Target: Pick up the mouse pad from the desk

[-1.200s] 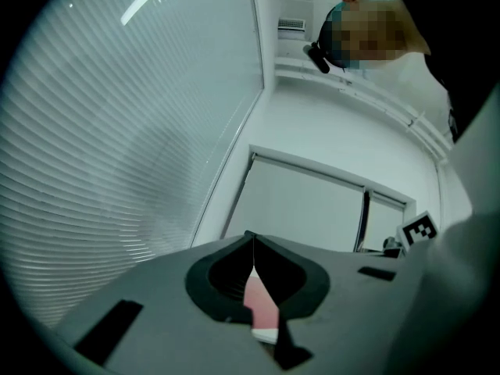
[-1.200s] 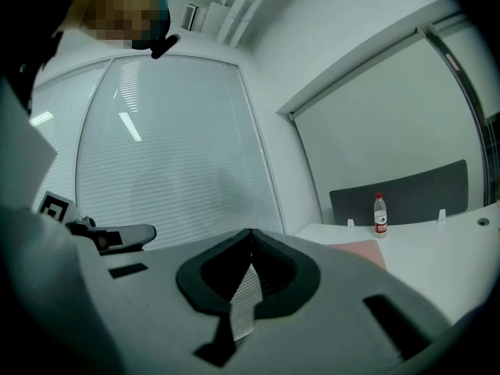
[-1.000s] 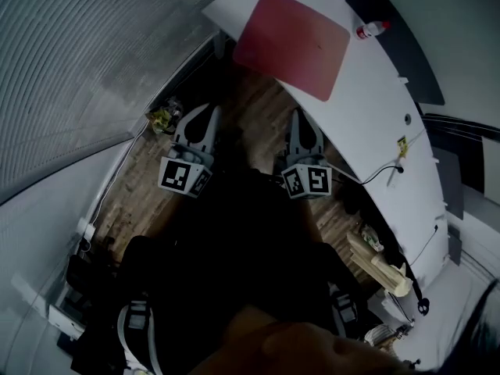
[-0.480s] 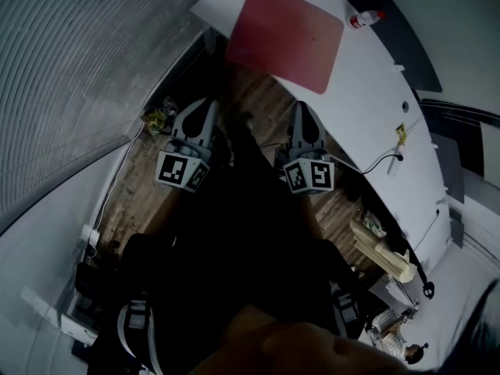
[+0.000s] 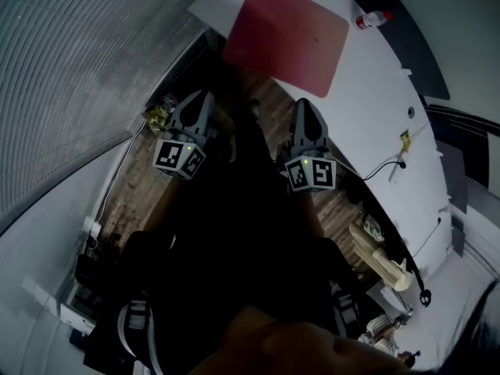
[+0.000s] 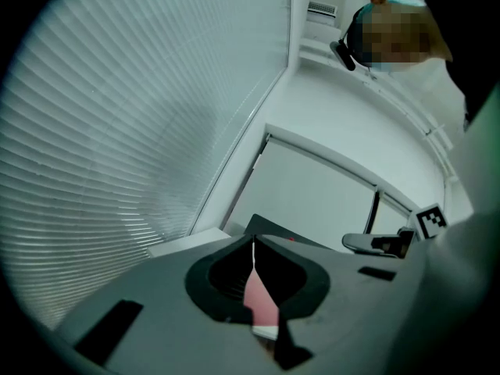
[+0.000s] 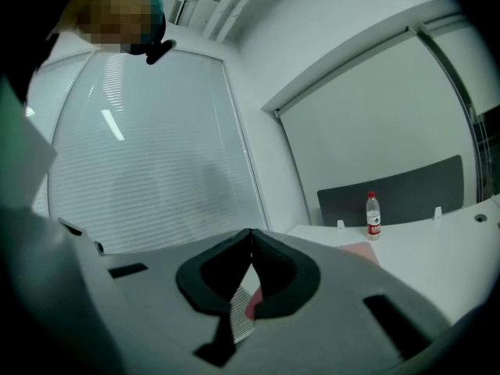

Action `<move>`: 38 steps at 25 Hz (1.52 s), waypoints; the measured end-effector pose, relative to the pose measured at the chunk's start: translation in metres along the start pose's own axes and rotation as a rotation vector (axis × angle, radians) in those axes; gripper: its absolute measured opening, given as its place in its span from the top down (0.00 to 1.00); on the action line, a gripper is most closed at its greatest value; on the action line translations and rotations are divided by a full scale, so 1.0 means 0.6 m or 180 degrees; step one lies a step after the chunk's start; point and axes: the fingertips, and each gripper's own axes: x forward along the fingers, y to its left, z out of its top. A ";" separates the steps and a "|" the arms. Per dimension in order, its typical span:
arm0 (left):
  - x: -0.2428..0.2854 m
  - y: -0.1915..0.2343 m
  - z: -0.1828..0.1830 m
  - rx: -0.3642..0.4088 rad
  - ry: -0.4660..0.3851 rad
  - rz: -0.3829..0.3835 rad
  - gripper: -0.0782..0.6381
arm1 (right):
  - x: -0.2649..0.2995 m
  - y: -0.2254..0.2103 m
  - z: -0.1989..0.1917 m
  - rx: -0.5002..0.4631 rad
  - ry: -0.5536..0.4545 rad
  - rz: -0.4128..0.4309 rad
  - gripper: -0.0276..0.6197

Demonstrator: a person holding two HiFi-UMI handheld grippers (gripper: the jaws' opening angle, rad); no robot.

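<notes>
A red mouse pad (image 5: 286, 36) lies flat near the corner of a white desk (image 5: 375, 108) at the top of the head view. My left gripper (image 5: 205, 94) hangs short of the desk's edge, over the wooden floor, jaws shut and empty. My right gripper (image 5: 303, 102) is beside it, its tips just below the pad's near edge, also shut with nothing in it. In the left gripper view a sliver of the pad (image 6: 259, 303) shows through the jaw opening. The right gripper view shows the pad's pink corner (image 7: 361, 249) past the shut jaws.
A water bottle with a red cap (image 5: 372, 19) lies on the desk right of the pad, standing upright in the right gripper view (image 7: 373, 214). A cable (image 5: 383, 170) runs off the desk's edge. Window blinds (image 5: 70, 69) fill the left. Clutter (image 5: 383, 264) sits on the floor lower right.
Both grippers have moved up the picture toward the desk's edge and the mouse pad. Their jaws stayed shut.
</notes>
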 end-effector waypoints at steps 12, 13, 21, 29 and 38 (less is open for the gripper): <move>0.142 0.058 -0.137 -0.0292 0.0444 0.0187 0.88 | 0.090 -0.097 -0.042 0.0111 0.0276 0.0226 0.95; 0.149 0.062 -0.142 -0.0322 0.0479 0.0171 0.88 | 0.094 -0.097 -0.038 0.0119 0.0281 0.0245 0.95; 0.189 0.113 -0.210 -0.0606 0.0762 0.0242 0.76 | 0.118 -0.109 -0.041 0.0175 0.0377 0.0329 0.95; 0.223 0.176 -0.294 -0.0807 0.0953 0.0439 0.70 | 0.143 -0.134 -0.072 0.0229 0.0497 0.0353 0.95; 0.254 0.240 -0.377 -0.1041 0.1131 0.0626 0.67 | 0.178 -0.150 -0.113 0.0217 0.0668 0.0373 0.95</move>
